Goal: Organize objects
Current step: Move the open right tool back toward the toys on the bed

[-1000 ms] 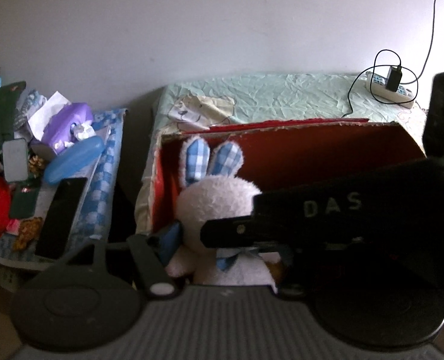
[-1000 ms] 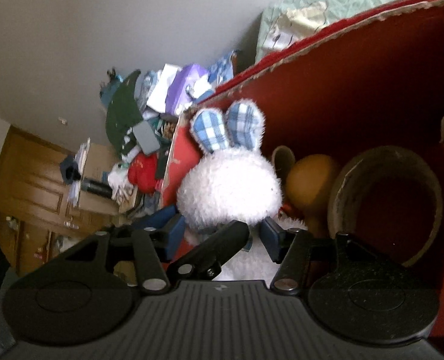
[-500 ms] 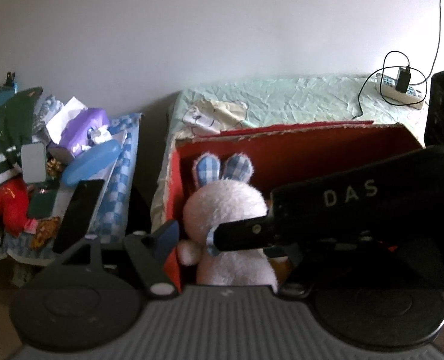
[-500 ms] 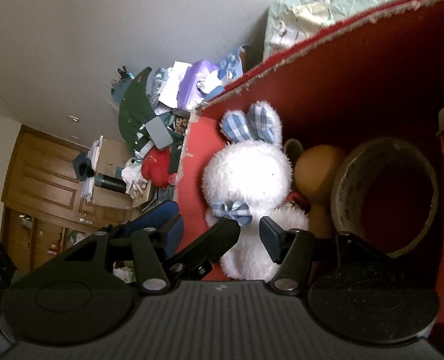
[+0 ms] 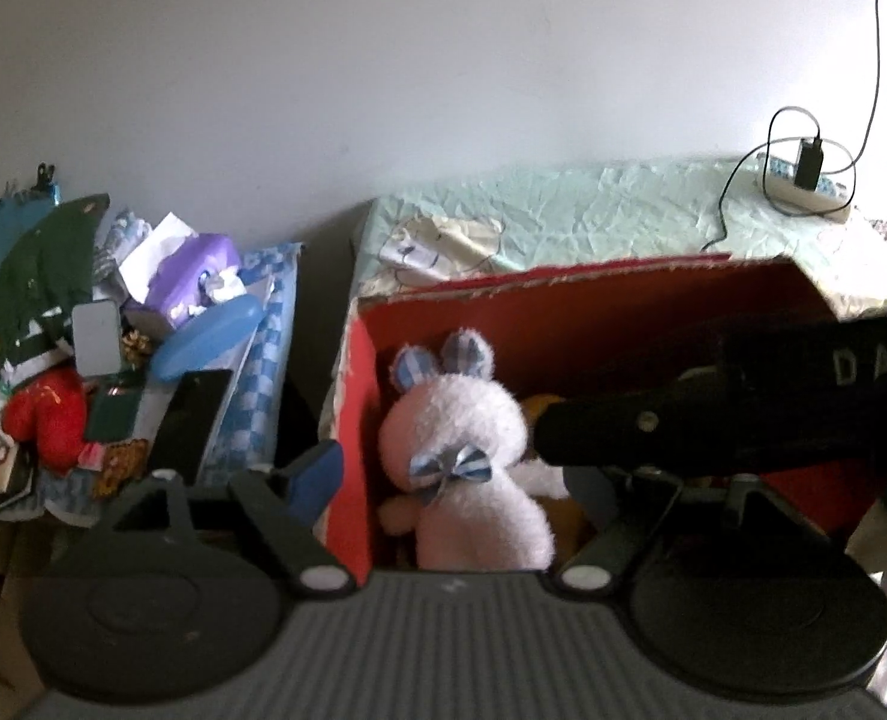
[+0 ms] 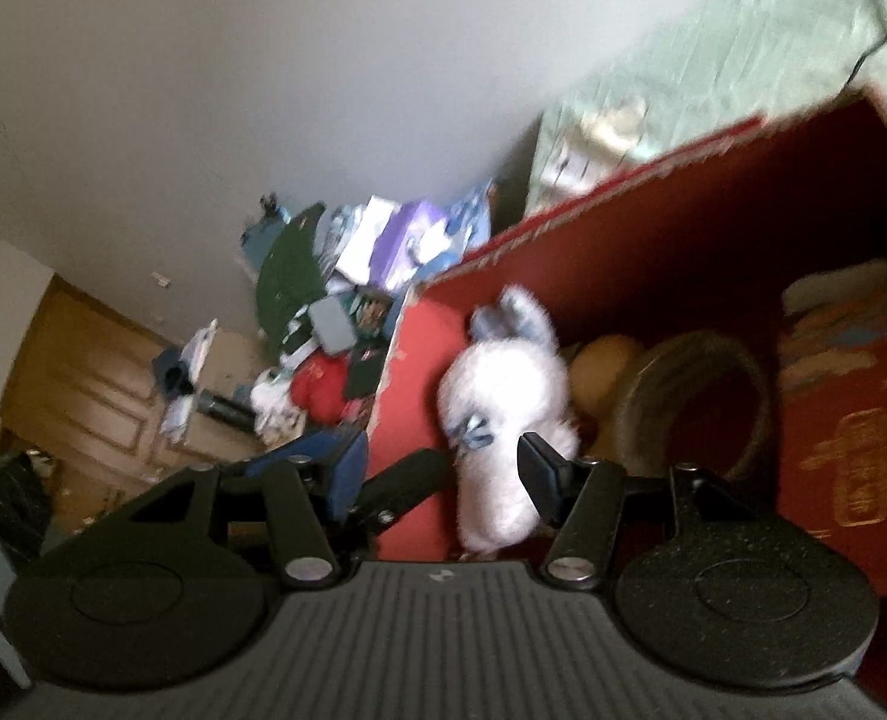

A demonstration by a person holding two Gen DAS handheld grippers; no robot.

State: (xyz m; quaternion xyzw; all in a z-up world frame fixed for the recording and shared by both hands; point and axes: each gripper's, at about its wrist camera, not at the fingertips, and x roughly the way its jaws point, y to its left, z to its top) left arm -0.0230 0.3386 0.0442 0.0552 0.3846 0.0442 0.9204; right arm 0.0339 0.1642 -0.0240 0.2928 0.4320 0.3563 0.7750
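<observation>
My left gripper [image 5: 443, 474] has just been opening, and both have drawn back: the fluffy white plush rabbit with blue checked ears [image 5: 464, 450] now sits free ahead of them in the near-left corner of the red cardboard box [image 5: 356, 420]. My right gripper [image 6: 479, 474] is parted too, pads clear of the rabbit. Its blurred view alone shows a brown round ring [image 6: 695, 402] beside the rabbit; only the left view shows the white power strip [image 5: 803, 186] on the pale green cover beyond.

White plush rabbit [image 6: 503, 402] sits in the red box [image 6: 683, 228] — the right hand-held gripper [image 6: 482, 474] open above it.
</observation>
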